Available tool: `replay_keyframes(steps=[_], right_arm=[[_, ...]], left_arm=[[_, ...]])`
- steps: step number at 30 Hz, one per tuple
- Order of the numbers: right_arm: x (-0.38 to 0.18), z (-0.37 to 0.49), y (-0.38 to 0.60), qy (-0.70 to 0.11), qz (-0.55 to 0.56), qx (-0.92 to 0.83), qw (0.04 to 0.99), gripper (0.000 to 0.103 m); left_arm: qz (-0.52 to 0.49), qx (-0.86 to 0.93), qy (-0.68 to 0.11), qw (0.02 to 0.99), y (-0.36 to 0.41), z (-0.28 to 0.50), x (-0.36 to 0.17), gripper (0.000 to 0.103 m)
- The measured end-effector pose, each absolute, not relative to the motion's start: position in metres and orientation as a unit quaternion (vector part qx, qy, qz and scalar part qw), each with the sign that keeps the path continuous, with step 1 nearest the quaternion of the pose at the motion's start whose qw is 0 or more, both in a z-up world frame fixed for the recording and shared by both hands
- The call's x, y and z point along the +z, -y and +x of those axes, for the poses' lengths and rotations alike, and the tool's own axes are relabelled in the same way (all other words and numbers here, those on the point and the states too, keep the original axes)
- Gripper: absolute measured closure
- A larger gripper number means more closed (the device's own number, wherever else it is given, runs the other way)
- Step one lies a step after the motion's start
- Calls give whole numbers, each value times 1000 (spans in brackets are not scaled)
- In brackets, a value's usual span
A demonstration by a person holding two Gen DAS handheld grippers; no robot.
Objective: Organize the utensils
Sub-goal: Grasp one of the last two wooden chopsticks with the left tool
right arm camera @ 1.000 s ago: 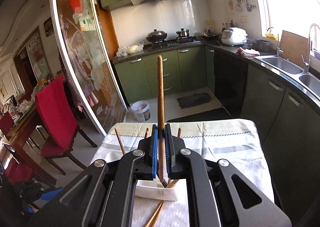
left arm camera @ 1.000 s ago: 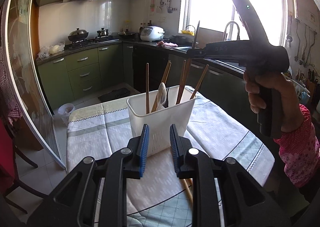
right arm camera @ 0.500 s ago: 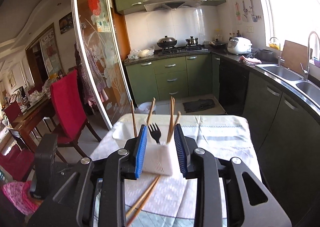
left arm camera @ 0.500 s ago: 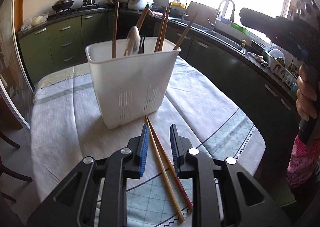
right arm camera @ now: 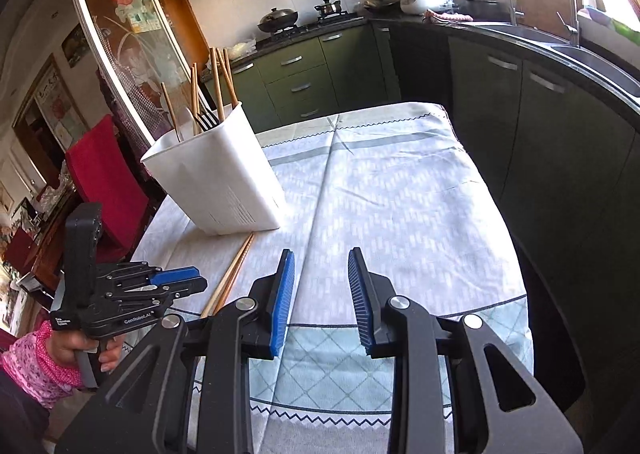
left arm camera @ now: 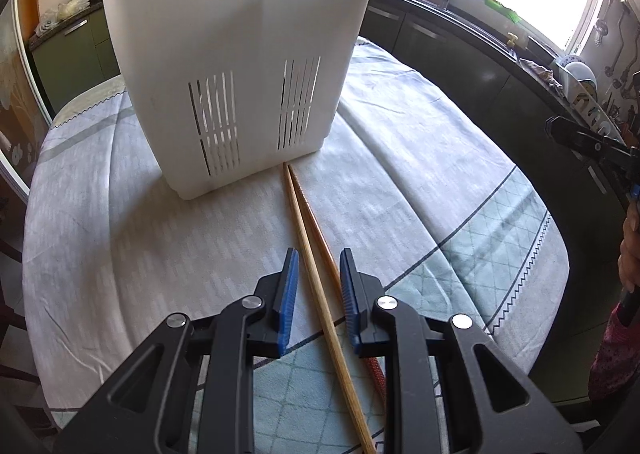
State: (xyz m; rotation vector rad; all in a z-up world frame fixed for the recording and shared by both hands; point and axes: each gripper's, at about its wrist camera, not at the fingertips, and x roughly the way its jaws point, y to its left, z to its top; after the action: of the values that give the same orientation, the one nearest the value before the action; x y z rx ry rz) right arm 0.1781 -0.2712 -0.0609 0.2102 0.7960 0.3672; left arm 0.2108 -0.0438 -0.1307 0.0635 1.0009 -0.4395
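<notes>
- the left tongs (left arm camera: 316,286) hang low over the worktop (left arm camera: 120,254), tipped downward, with their blue pads (left arm camera: 289,294) apart by a narrow gap and pressing on nothing.
- two loose chopsticks (left arm camera: 308,238) lie side by side on the cloth — they run from the foot of the white utensil holder (left arm camera: 240,54) toward the camera, and pass through the gap between the left pads without either pad clearly touching them.
- one chopstick is pale wood; the other is darker, with a red patterned end (left arm camera: 376,368) that shows below the right-hand pad.
- the white utensil holder stands upright on the worktop just beyond the left tongs, its slotted wall facing them.
- in the right wrist view the holder (right arm camera: 224,182) sits toward the left side of the worktop (right arm camera: 400,194) and carries several chopsticks (right arm camera: 218,82), a black fork (right arm camera: 208,119) and a pale spoon (right arm camera: 185,126), all standing up out of its top.
- the right tongs (right arm camera: 321,290) are over bare cloth, well to the right of the loose chopsticks (right arm camera: 234,274); their pads stand apart and empty.
- the left tongs (right arm camera: 176,284) also show at the left edge of that view, held by a hand (right arm camera: 84,350) in a pink patterned sleeve (right arm camera: 36,366), their tips just beside the loose chopsticks.
- the worktop is covered with a pale cloth with a green checked border.
</notes>
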Motion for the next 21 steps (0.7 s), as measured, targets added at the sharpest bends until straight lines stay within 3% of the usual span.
replay_keyframes(steps=[21], right_arm=[[-39,178,254,-384,122,230,886,75]], left_arm=[[53,-173,-493,851,60,222,-155,83]])
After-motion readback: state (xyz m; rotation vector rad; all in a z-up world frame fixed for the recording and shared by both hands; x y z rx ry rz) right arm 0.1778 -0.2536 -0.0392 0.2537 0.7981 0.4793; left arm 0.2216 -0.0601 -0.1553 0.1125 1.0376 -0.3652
